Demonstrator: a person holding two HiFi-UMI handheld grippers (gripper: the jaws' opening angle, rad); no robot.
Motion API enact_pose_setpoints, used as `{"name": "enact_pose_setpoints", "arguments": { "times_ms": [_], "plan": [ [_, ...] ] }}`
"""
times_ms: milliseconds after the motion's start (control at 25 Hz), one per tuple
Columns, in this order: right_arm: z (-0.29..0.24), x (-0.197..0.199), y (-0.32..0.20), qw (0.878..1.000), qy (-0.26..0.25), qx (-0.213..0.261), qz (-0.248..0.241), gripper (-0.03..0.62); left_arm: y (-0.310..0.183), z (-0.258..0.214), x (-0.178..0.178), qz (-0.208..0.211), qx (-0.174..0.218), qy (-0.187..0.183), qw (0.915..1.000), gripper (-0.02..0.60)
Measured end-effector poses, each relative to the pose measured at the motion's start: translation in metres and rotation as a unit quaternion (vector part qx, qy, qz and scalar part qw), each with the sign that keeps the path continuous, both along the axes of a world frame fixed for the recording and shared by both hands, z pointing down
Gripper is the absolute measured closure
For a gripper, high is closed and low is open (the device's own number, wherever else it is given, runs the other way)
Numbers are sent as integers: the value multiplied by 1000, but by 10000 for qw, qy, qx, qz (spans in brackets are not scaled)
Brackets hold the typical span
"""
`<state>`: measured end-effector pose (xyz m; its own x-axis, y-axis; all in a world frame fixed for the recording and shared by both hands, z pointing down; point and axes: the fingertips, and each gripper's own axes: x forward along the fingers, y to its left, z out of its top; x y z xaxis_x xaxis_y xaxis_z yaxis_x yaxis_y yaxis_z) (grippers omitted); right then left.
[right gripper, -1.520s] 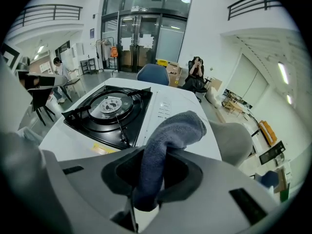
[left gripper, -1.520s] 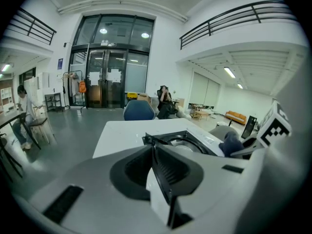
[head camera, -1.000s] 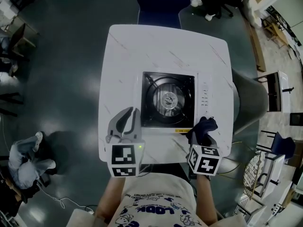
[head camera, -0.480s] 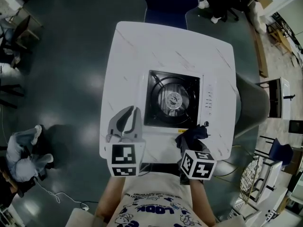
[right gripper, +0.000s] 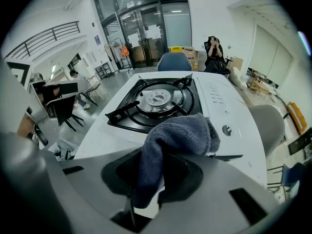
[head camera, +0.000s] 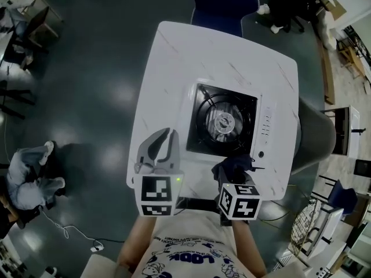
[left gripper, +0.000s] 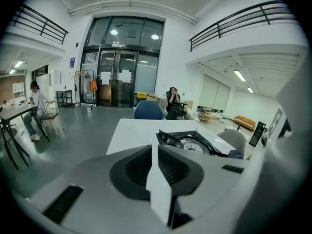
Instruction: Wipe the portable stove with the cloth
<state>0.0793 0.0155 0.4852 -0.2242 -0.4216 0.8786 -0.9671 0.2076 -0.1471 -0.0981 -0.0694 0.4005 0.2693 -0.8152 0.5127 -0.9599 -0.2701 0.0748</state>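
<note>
Two grippers sit at the near edge of the white table [head camera: 174, 68], with nothing between either of them and the stove. Far to the left, on the dark floor, there is what looks like a seated person [head camera: 29, 181], too small in the head view to be sure.

The left gripper [head camera: 168, 135] is over the table's near-left part, just beside the stove but apart from it. Its jaws are pressed together with nothing in them (its own view shows the two pads meeting edge to edge).

The portable stove [head camera: 223, 120] lies toward the right of the tabletop, with its black burner grate on the left and its white control strip on the right. Past the far edge stands a blue chair [head camera: 225, 2], and another person [left gripper: 173, 101] sits farther back in the hall.

The right gripper [head camera: 233, 172] is clamped on the dark blue cloth [head camera: 235, 165]. The cloth bunches up over the jaws at the stove's near-right corner, close to the knob [right gripper: 226, 129]. Whether it touches the stove's surface cannot be told. To the right of the table is a rounded gray object [head camera: 316, 135].
</note>
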Motion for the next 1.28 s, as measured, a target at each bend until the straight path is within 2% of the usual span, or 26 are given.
{"name": "enact_pose_setpoints", "arguments": {
  "times_ms": [280,640,1280],
  "plan": [
    [0,-42,-1,9976,-233,-63,-647,503,9,2,-16,-264,-51,23,9996,537],
    [-1,-81,0,9911,-462,-92,-1246,503,22,4,-38,-617,-91,-10,9981,537],
    [-2,-139,2,9746,-843,-127,-2073,503,40,4,-67,-1190,-87,-72,9928,537]
  ]
}}
